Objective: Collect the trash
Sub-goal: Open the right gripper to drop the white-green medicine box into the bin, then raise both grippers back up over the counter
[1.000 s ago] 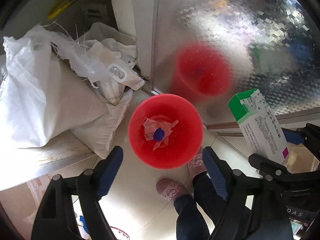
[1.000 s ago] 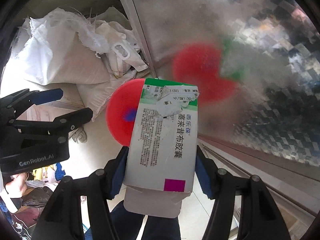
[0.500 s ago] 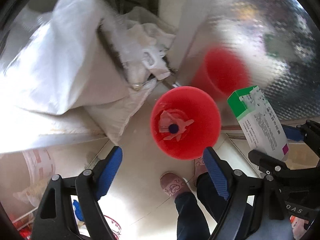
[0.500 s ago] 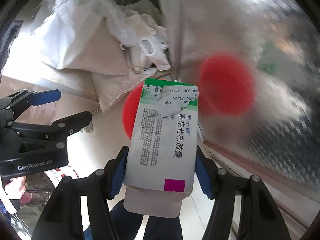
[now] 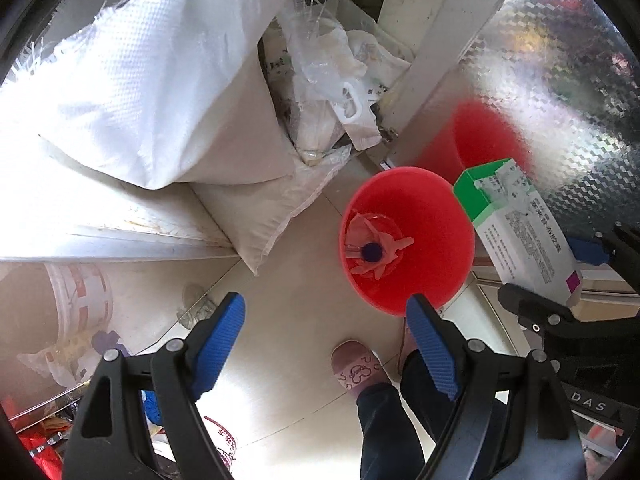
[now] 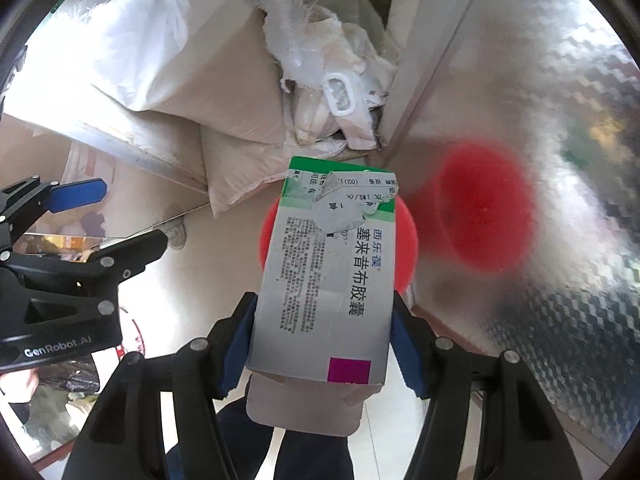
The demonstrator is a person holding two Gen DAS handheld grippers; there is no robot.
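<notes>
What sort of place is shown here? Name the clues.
Probably a household storage corner: white woven sacks piled on a tiled floor, a red bin holding trash, and a patterned metal panel.

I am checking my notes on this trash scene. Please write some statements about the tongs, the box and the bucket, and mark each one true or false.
1. The right tongs grip a medicine box. True.
2. The left tongs hold a bottle. False: they are open and hold nothing.
3. The red bucket is empty. False: crumpled trash lies at its bottom.
4. White sacks lie beside the bucket. True.
</notes>
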